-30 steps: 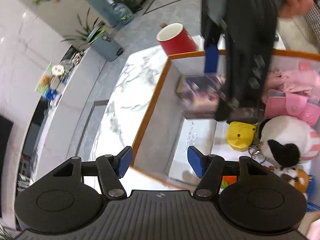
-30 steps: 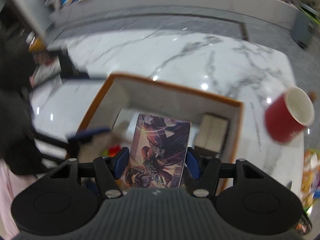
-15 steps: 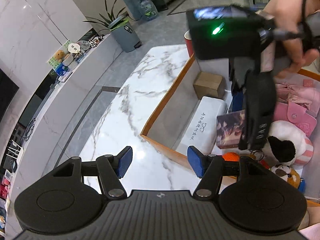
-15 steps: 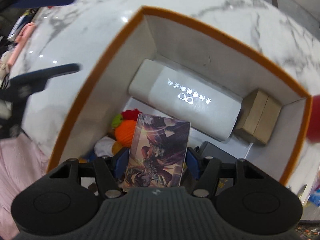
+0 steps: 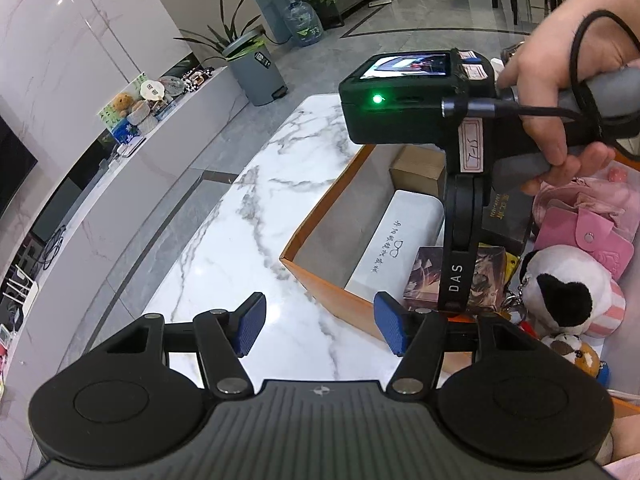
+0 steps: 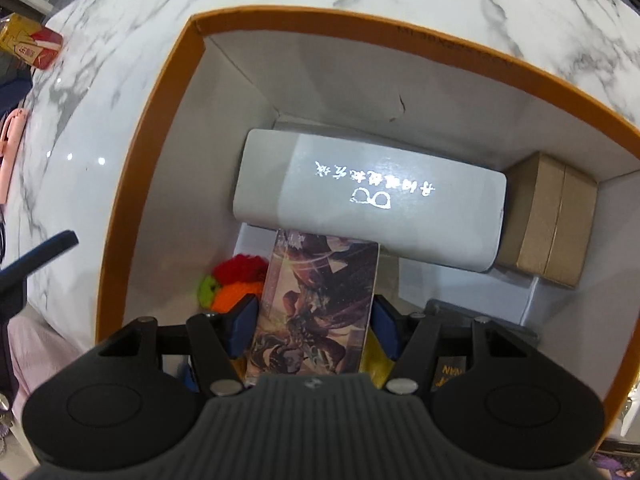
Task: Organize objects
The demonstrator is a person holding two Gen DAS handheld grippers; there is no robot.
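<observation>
My right gripper (image 6: 314, 320) is shut on an illustrated card box (image 6: 320, 300) and points steeply down into the orange-rimmed box (image 6: 152, 128). The card box's far end reaches the white glasses case (image 6: 368, 200) lying inside. In the left wrist view the same card box (image 5: 424, 276) hangs low in the orange-rimmed box (image 5: 316, 224), beside the right gripper's finger (image 5: 456, 276), and a hand (image 5: 580, 60) holds that gripper's handle. My left gripper (image 5: 320, 324) is open and holds nothing, over the marble table just outside the box's near corner.
Inside the box are a brown carton (image 6: 548, 216), an orange-red yarn toy (image 6: 236, 280), a black-and-white plush (image 5: 568, 284) and a pink pouch (image 5: 584, 236). A red-and-yellow packet (image 6: 32, 46) lies on the marble table (image 5: 240, 240).
My right gripper has come down into the box with the card box in it. My left gripper has drawn back from the box and rolled; the red mug has left its view.
</observation>
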